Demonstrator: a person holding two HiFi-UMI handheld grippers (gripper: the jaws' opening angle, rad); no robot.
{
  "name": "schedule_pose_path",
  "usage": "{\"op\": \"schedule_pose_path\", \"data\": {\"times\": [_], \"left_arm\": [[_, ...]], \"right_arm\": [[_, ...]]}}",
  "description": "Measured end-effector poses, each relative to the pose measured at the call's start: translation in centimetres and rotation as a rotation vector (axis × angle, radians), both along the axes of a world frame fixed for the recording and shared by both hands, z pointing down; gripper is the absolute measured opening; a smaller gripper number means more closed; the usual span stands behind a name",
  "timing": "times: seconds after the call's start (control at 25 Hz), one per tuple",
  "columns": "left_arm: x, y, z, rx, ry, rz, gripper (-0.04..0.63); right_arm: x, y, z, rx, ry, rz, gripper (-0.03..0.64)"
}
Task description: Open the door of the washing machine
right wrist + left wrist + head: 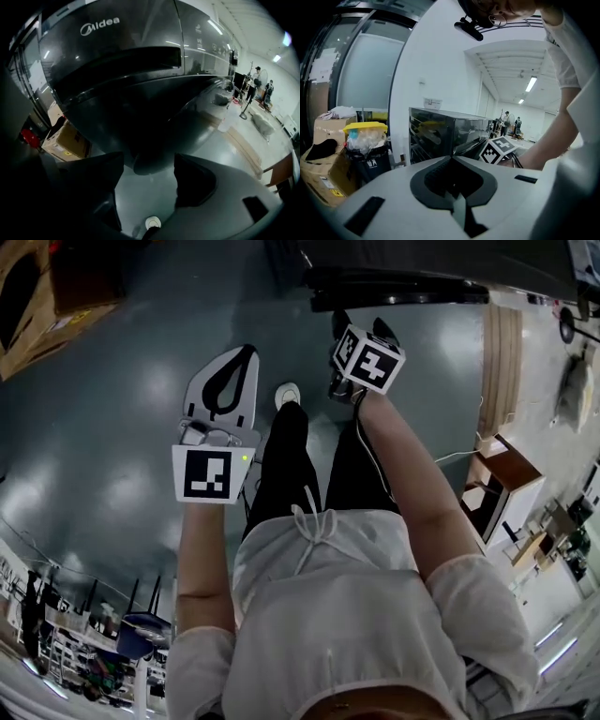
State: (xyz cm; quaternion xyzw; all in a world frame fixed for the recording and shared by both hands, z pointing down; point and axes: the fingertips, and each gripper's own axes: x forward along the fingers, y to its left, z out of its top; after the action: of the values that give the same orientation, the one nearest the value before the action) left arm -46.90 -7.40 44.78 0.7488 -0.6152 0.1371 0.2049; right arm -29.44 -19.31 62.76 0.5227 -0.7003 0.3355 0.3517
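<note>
"Midea" (99,26) reads in pale letters across the top of the washing machine (140,70), and that is the only writing clear enough to read (the small icons on the panel to its right are too fine to make out). The machine is dark grey and glossy, with ceiling lights reflecting off it. Its round door (154,126) bulges out of the front and looks shut.

The right gripper (149,161) points at the door's lower edge. Its jaws are spread wide with only floor showing between them, and they touch nothing. The left gripper (246,352) is off to the side, tips pressed together and empty.

In the head view the machine (403,282) sits at the top, just beyond the right gripper (362,326).

A cardboard box (68,140) stands to the machine's left, with a yellow-lidded bin (365,140) near it. The person's white shoe (288,393) is planted on the grey floor (112,427) below the door.
</note>
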Motion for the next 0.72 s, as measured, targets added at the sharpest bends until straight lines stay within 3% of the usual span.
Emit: {"op": "schedule_pose_path", "data": {"times": [0.4,0.44,0.72], "left_arm": [[-0.4,0.0,3.9,-0.042,0.006,0.017,0.021],[-0.6,0.0,4.0,-0.042,0.007,0.015,0.021],[-0.3,0.3,4.2,-0.048,0.006,0.018,0.021]], "right_arm": [[-0.5,-1.5,3.6,-0.001,-0.013,0.183,0.285],[-0.4,-1.8,3.7,-0.004,-0.001,0.194,0.255],[-0.2,-1.7,3.3,-0.037,0.035,0.207,0.253]]}}
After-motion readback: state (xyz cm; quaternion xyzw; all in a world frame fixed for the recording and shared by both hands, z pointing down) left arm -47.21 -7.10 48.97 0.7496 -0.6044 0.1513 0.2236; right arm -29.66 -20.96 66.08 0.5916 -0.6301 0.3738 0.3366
